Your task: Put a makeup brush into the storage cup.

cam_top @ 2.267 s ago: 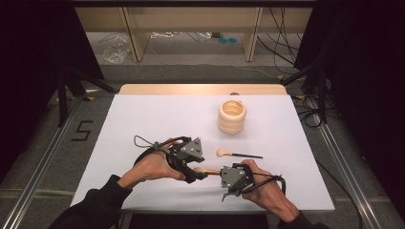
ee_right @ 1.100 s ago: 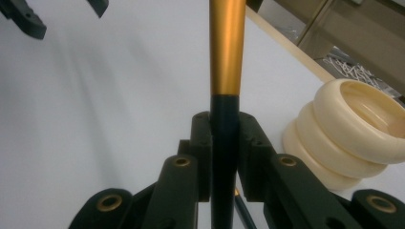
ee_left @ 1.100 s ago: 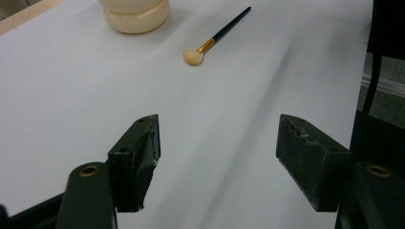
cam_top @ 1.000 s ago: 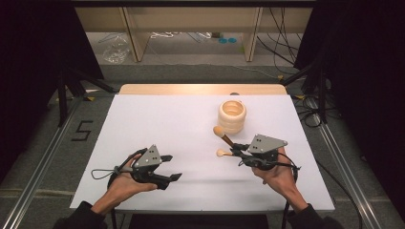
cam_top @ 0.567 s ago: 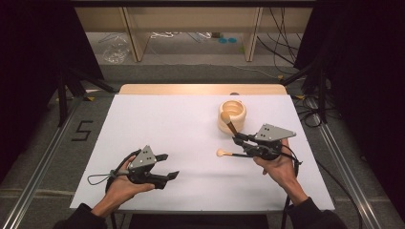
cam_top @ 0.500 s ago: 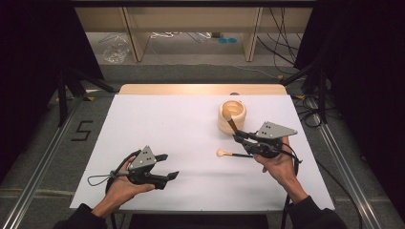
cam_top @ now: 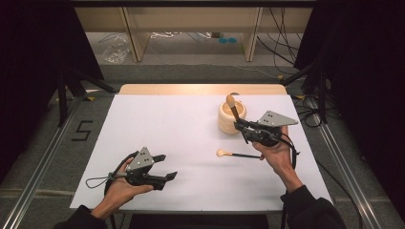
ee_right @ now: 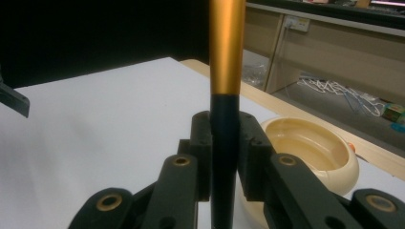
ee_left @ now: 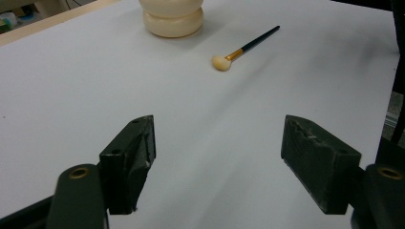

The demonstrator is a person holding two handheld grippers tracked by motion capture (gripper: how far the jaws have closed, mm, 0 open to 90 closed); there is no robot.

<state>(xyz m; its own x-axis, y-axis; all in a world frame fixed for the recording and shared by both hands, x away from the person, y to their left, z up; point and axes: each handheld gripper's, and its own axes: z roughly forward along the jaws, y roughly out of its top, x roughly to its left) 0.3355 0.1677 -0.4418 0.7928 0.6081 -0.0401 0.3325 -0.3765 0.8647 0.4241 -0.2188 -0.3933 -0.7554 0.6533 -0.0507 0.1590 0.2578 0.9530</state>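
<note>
Right gripper (cam_top: 237, 125) has its jaws clamped on a brush (cam_top: 232, 108), held upright by the pot (cam_top: 231, 119). Left gripper (cam_top: 168, 168) jaws gape wide over the counter (cam_top: 162, 119), gripping nothing.

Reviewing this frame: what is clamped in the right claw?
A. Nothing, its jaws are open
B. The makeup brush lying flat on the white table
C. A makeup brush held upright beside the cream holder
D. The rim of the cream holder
C: the right claw has its jaws shut on the dark handle of an upright makeup brush next to the cream holder; another brush lies loose on the table.
</note>
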